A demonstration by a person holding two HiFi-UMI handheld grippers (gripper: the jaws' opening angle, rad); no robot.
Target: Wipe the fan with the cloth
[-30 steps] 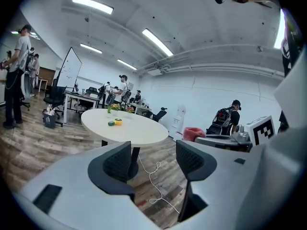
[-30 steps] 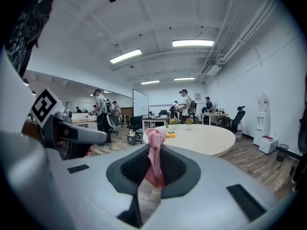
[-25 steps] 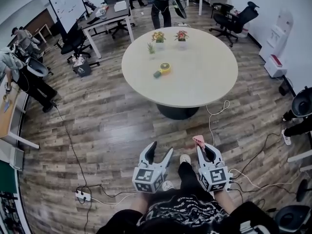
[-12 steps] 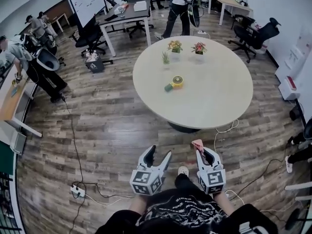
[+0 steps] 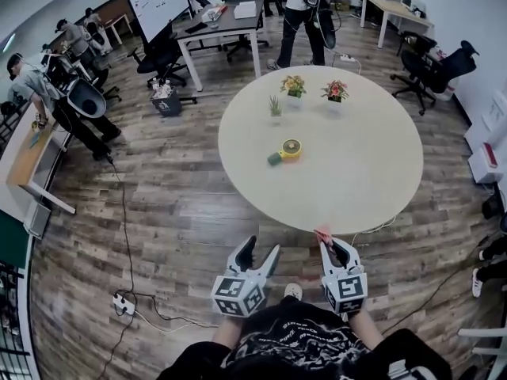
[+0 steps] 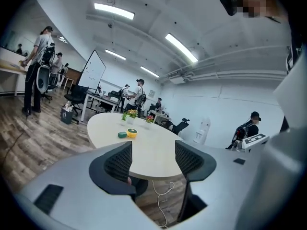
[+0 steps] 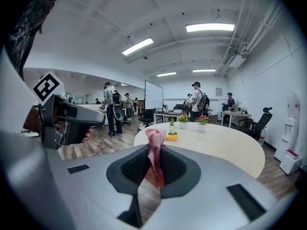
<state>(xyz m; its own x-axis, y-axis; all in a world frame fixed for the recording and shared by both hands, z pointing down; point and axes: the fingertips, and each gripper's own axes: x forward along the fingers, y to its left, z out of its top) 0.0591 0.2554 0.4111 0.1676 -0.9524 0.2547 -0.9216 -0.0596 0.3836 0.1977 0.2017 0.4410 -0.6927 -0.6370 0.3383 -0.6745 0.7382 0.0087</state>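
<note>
The round table (image 5: 372, 188) stands on open wooden floor (image 5: 182, 212), with a wide bare top around the small yellow fan (image 5: 291, 148) near its middle. Just short of the table's near edge, the left claw (image 5: 261, 246) is spread apart and empty. Beside it, the right claw (image 5: 333, 245) is clamped on the pink cloth (image 5: 322, 233).
</note>
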